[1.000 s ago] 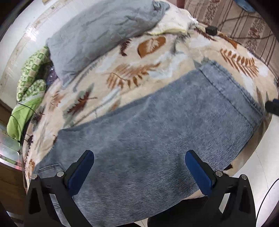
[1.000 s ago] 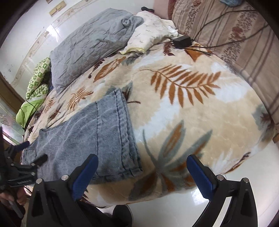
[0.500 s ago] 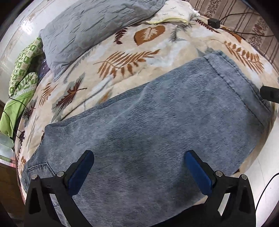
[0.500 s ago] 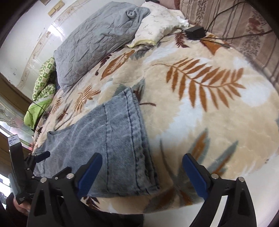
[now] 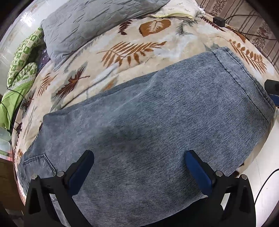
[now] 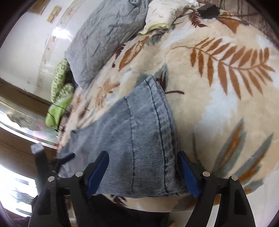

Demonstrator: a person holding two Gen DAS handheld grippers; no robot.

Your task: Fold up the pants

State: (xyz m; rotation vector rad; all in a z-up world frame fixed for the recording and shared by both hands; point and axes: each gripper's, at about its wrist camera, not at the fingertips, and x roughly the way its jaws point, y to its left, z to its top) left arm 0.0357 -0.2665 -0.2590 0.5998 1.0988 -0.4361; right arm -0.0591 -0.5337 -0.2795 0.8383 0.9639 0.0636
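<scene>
Blue-grey denim pants [image 5: 148, 122] lie flat along the near edge of a bed, legs doubled together, waist and pocket at the left, hems at the right. My left gripper [image 5: 139, 167] is open, low over the middle of the legs, holding nothing. My right gripper [image 6: 142, 172] is open, its blue pads either side of the hem end [image 6: 139, 139] of the pants, jaws straddling the cloth without closing. The right gripper's tip shows in the left wrist view [image 5: 272, 89] beside the hem. The left gripper shows in the right wrist view [image 6: 52, 165] at the far left.
The bed has a cream leaf-print blanket [image 5: 139, 45]. A grey pillow [image 5: 90, 22], a cream pillow [image 6: 162, 14] and green bedding [image 5: 19, 69] lie at the far side. A black charger with cables [image 5: 219, 21] lies at the back right. White floor [image 5: 261, 165] lies below the bed edge.
Both grippers have moved forward and down toward the pants. The right gripper has shifted left, from beside the hem to straddling it. Both stay open.
</scene>
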